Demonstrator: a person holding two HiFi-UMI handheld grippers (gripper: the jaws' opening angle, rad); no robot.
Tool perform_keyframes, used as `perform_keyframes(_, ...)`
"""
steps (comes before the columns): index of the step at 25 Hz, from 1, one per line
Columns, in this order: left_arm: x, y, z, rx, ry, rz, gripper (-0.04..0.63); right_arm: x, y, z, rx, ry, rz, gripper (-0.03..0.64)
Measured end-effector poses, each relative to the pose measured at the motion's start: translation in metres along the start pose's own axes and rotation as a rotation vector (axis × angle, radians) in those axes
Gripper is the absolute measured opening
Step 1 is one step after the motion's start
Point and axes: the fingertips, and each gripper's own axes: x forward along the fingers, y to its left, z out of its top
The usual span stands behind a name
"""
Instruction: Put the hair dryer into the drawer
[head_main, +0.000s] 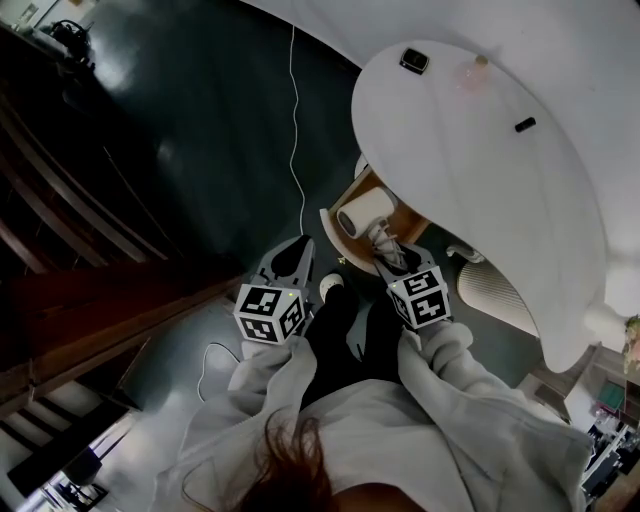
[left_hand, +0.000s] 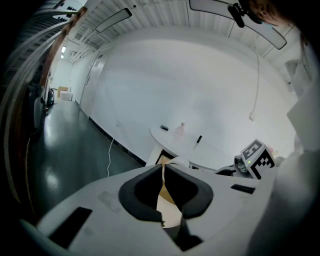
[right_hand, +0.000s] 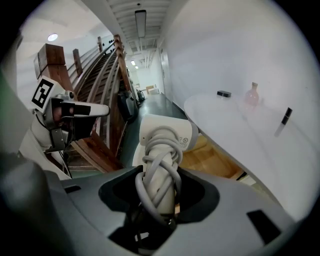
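A white hair dryer (head_main: 360, 213) (right_hand: 165, 137) with its grey cord wound round the handle hangs over the open wooden drawer (head_main: 408, 226) (right_hand: 210, 157) under the white table. My right gripper (head_main: 383, 238) (right_hand: 160, 180) is shut on the cord-wrapped handle, with the dryer's barrel pointing away from it. My left gripper (head_main: 297, 250) (left_hand: 163, 172) hovers to the left of the drawer, its jaws shut with nothing between them. In the left gripper view a strip of the drawer (left_hand: 166, 197) shows past the jaws.
The white oval table (head_main: 470, 150) carries a small dark box (head_main: 414, 60), a pink bottle (head_main: 476, 70) and a black stick (head_main: 525, 124). A white cable (head_main: 297, 150) runs over the dark floor. Wooden stair rails (head_main: 60, 290) stand at the left, and a ribbed white seat (head_main: 490, 288) at the right.
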Motion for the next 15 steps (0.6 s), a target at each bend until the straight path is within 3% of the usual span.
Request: perform_keyframes(15,0.004,-0.001,-0.006,-0.009,0.012,-0.006,0.023,0.024,-0.017,-0.019,0.134,0.154,-0.05,0.25)
